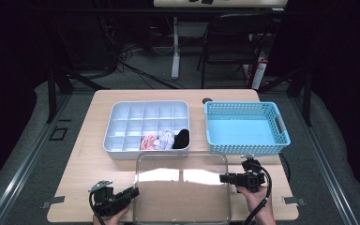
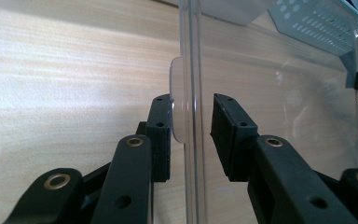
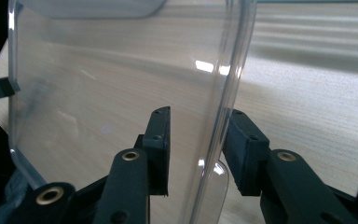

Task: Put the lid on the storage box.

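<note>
Lid [image 1: 183, 187], clear plastic, stands edge-on between both my jaws: left gripper [image 2: 191, 135] straddles one rim, right gripper [image 3: 198, 144] the opposite, neither yet pinching, so it lifts level.

No writing, label, brand, number or sign can be read on anything in these views.
</note>
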